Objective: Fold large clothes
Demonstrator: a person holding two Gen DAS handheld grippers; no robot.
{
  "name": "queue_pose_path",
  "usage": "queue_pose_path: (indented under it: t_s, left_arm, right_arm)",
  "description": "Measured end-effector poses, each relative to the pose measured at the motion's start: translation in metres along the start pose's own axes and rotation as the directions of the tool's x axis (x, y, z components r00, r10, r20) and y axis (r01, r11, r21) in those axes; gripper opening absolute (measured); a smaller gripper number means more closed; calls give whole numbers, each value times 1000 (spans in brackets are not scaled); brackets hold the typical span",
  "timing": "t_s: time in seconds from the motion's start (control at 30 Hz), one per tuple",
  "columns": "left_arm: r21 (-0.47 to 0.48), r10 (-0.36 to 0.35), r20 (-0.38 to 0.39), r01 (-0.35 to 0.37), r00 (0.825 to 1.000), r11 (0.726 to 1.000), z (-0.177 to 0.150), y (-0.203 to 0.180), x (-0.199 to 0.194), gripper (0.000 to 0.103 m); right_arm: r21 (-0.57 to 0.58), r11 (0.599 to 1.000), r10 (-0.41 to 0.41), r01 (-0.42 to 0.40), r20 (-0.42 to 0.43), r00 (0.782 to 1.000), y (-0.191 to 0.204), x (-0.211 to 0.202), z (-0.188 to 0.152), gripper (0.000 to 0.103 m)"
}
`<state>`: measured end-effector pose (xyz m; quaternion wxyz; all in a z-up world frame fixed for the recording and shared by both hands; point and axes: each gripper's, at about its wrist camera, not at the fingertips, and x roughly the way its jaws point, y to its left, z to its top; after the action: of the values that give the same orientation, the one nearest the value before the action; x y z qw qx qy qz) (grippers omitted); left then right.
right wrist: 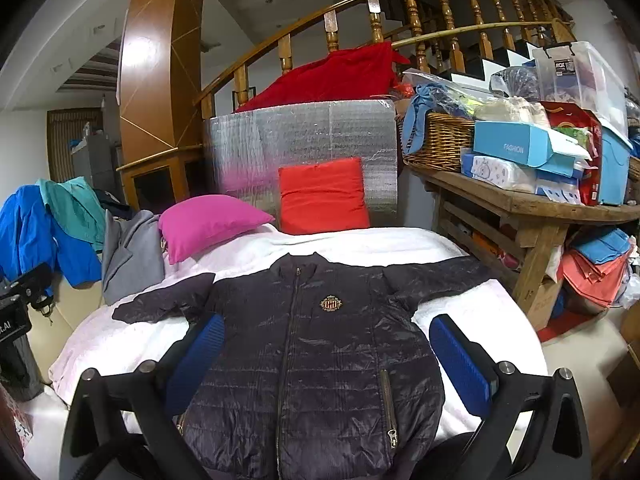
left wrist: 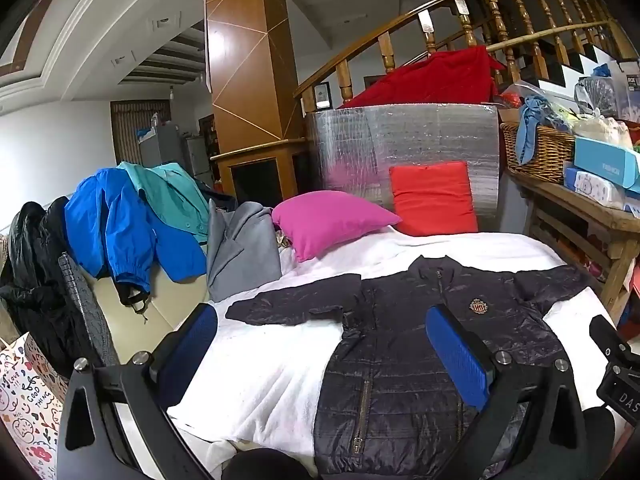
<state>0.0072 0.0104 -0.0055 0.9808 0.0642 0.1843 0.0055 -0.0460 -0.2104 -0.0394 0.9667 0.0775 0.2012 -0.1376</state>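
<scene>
A dark quilted puffer jacket [right wrist: 320, 344] lies flat, front up and zipped, on the white blanket [right wrist: 100, 340] covering the bed, sleeves [left wrist: 296, 304] spread out to both sides, collar toward the magenta pillow [left wrist: 328, 220] and the red cushion [right wrist: 324, 196]. Folding looks not yet begun; a likely first move is taking a sleeve and bringing it across the chest. The left gripper [left wrist: 320, 356] and right gripper [right wrist: 328, 360] both hover above the jacket's lower half, jaws spread wide, holding nothing and touching nothing
</scene>
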Motion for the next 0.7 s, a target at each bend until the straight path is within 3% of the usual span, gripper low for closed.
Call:
queue_pose_path:
  t_s: [0.7]
  left_arm:
    - [8, -3, -2, 3, 1000, 1000, -2, 1, 3, 103]
  right_arm:
    - [-18, 1000, 3, -4, -20, 1000, 9, 6, -1, 103]
